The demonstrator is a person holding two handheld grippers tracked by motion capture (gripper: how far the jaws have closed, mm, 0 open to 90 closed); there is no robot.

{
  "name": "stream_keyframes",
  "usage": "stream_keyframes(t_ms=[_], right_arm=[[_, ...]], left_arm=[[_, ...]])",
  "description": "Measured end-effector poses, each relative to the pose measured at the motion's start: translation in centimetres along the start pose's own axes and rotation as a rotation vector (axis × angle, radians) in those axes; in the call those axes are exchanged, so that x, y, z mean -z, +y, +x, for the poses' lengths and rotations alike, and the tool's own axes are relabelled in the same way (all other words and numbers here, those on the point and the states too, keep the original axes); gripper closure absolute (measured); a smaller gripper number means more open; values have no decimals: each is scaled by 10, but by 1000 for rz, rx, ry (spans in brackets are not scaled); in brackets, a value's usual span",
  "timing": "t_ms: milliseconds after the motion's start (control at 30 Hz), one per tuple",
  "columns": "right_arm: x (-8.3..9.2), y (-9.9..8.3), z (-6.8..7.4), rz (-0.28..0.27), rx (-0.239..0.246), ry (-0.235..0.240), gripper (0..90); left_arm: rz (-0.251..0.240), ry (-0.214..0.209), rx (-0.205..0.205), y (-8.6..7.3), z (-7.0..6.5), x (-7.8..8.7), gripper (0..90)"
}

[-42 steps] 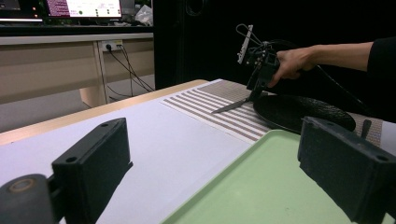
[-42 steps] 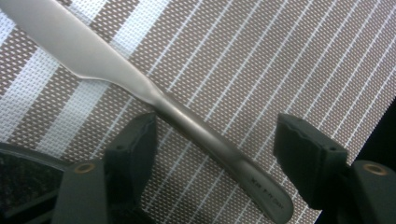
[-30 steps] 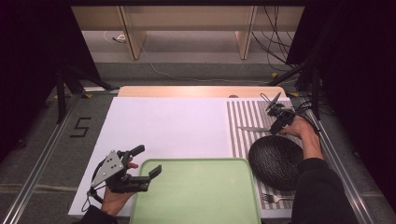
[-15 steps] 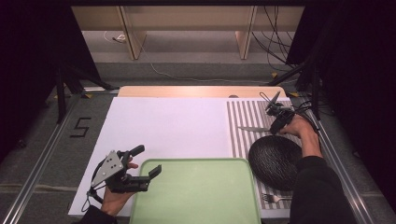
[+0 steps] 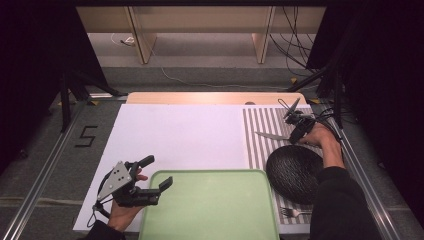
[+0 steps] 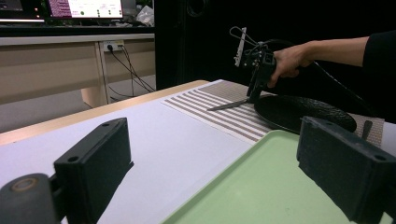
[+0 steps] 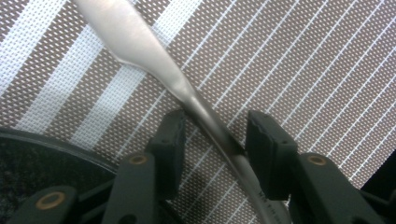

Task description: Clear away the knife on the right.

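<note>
A silver knife [image 5: 270, 135] [image 6: 229, 105] [image 7: 140, 42] lies on the striped placemat [image 5: 260, 125] [image 7: 303, 56], just beyond a black plate [image 5: 295, 172] [image 6: 303, 114] [image 7: 28, 154]. My right gripper [image 5: 294, 139] [image 6: 254, 98] [image 7: 215, 123] points down over the knife's handle. Its jaws have just been closing, with the handle slanting between the pads; a gap still shows beside it. My left gripper [image 5: 159, 172] [image 6: 219, 163] is held open at the near left, its jaws over the corner of a green tray [image 5: 210, 210] [image 6: 261, 186], nothing between them.
A fork [image 5: 295, 212] [image 6: 366, 130] lies on the placemat at the plate's near side. A white sheet [image 5: 175, 135] covers the table's left and middle. Cables trail behind the right gripper. Dark stands flank the table.
The right gripper's jaws look slightly narrower around the knife handle. Neither hand has shifted, and the knife, plate and tray stay where they were.
</note>
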State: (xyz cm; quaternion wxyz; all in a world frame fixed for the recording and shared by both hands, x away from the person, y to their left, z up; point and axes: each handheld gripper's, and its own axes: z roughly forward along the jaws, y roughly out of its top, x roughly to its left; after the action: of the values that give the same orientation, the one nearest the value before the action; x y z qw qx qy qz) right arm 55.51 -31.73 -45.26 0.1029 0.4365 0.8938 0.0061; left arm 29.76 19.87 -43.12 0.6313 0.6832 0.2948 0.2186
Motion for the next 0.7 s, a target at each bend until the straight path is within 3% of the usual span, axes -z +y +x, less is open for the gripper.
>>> stream_keyframes(t_ms=[367, 700], right_arm=[[1, 3, 3, 26, 22, 10, 667], [1, 6, 10, 39, 78, -6, 748]], left_arm=[[1, 1, 0, 0, 0, 0, 96], [-1, 4, -1, 0, 0, 0, 96]])
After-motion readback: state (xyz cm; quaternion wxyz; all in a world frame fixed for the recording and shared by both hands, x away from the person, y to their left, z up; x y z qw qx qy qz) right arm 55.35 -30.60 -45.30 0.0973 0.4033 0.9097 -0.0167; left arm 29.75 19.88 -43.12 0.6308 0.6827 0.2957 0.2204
